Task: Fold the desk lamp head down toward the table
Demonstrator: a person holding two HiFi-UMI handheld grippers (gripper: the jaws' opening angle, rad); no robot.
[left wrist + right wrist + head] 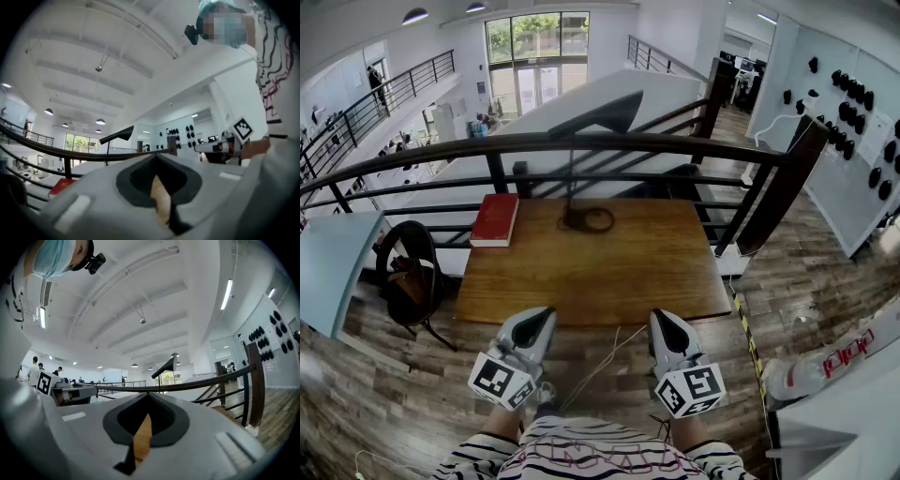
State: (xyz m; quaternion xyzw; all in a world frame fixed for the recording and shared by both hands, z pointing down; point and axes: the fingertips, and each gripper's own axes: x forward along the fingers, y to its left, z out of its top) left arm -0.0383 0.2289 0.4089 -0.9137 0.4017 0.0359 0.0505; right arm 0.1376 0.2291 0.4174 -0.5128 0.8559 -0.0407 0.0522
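left gripper (546, 315): jaws together, nothing between them; you hold it at the near edge of the table (609, 272), left side.
right gripper (661, 317): jaws also pressed together and empty, near edge, right side, roughly level with the other one.
lamp head (605, 114): dark wedge, up high and tilted, at the far side of the table, in line with the railing (534, 142); not folded yet.
lamp base (589, 219): far middle of the table, thin stem rising from it (a dark loop lies round it, can't tell if it's cord or part of the base).
red book (495, 218): far left corner, beside the base but apart from it.
stage: looks like pre-approach; both of your tools are well apart from the lamp.
risk 1: if you press down on the head without steadying the base, the lamp could tip or skid toward the railing, since the stem looks thin and the base small.
risk 2: jaws that stay together could slide off the slanted head, so open them before you reach it.
risk 3: reaching in from the left, you could nudge the book.
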